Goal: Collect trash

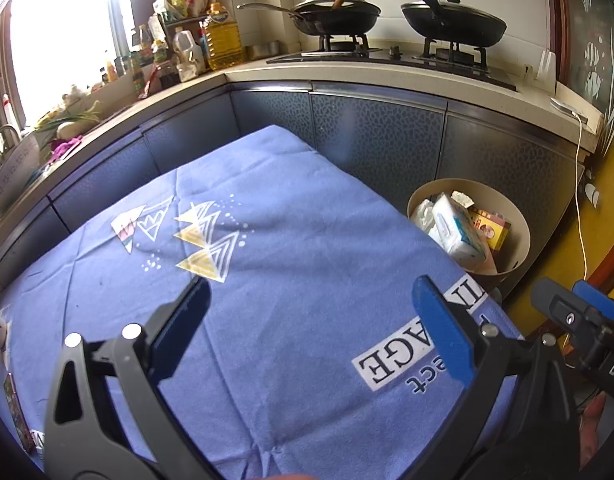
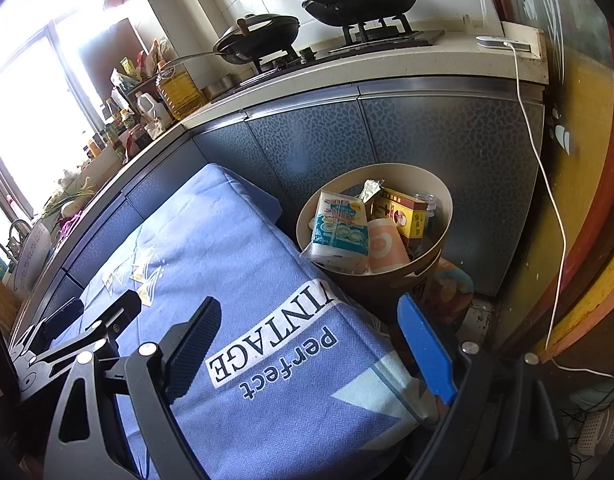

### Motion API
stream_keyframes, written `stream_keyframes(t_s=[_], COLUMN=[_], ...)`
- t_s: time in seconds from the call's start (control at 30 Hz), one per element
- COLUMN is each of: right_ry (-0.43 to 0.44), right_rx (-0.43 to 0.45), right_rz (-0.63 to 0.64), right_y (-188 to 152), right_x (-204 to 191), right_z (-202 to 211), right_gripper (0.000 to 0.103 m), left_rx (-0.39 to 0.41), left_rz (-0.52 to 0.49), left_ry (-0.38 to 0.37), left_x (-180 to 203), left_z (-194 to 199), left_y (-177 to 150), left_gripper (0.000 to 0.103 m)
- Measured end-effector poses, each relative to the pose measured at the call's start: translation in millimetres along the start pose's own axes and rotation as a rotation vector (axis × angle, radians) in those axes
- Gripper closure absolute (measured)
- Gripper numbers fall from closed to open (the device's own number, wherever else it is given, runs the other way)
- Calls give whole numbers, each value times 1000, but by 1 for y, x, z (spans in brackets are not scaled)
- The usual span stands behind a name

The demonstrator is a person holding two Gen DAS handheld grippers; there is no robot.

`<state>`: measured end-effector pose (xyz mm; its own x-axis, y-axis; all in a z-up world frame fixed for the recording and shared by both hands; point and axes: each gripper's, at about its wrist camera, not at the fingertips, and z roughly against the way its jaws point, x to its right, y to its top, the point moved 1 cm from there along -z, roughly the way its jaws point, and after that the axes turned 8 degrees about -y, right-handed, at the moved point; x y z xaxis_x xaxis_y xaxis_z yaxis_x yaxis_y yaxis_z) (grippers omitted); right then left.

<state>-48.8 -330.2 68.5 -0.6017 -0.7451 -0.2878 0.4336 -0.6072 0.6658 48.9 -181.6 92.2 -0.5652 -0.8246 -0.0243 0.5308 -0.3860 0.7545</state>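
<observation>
— Where's the trash?

— In the beige bin (image 2: 435, 216) on the floor at the table's far right corner: a tissue pack (image 2: 341, 226), a red box (image 2: 405, 212), a pink cup (image 2: 387, 250). My left gripper (image 1: 315, 320) and right gripper (image 2: 319, 344) hang over the blue tablecloth (image 1: 287, 208), both spread wide, holding nothing.

— What might go wrong?

— I'd guess snagging the cloth edge, or knocking the full bin so it tips.
</observation>
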Motion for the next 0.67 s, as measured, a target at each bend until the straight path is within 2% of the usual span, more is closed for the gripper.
stream_keyframes(t_s=[0.67], right_ry=[-3], right_rx=[-8], right_rz=[-2], right_y=[-1], right_x=[2], right_z=[-6], right_gripper=[16], left_rx=[-17], left_rz=[-10], left_ry=[-22], left_x=[4], left_z=[-1], left_y=[-7], left_gripper=[6])
